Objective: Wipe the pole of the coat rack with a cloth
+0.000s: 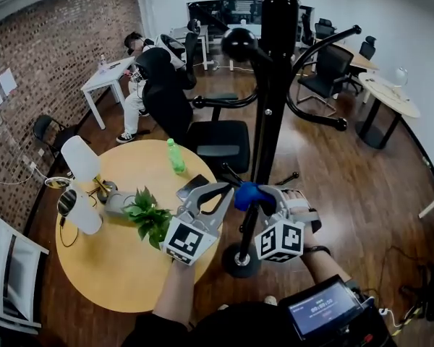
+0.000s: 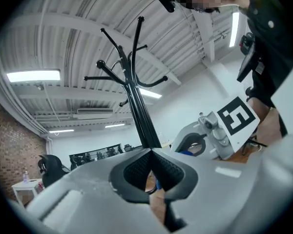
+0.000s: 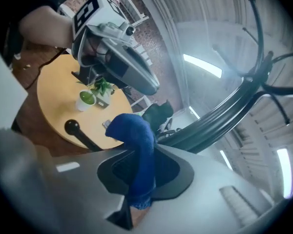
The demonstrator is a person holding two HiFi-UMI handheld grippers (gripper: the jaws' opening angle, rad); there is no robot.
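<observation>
Closest in, the right gripper (image 1: pixel 262 199) has its fingers clamped shut on a blue cloth (image 1: pixel 247 195). In the right gripper view the cloth sticks up out of the pads in a folded lump. The cloth sits right against the black pole (image 1: pixel 275 85) of the coat rack, low down, not far above the round base (image 1: pixel 239 260).

The left gripper (image 1: pixel 228 188) is just beside the cloth on the other side. Its fingers are closed tip to tip with nothing between them, and in the left gripper view the pole rises straight up behind the tips.

Left of the base is a round wooden table (image 1: pixel 116 266) with a small green plant (image 1: pixel 148 215) near its edge and a green bottle (image 1: pixel 176 156) on the far side. Past the table there's a black office chair (image 1: pixel 217 139) right behind the pole, and the rack's curved hooks (image 1: pixel 315 49) spread out above it.

Way at the back, a person (image 1: pixel 137 71) sits at a white desk (image 1: pixel 105 78) by the brick wall (image 1: pixel 50 56).
</observation>
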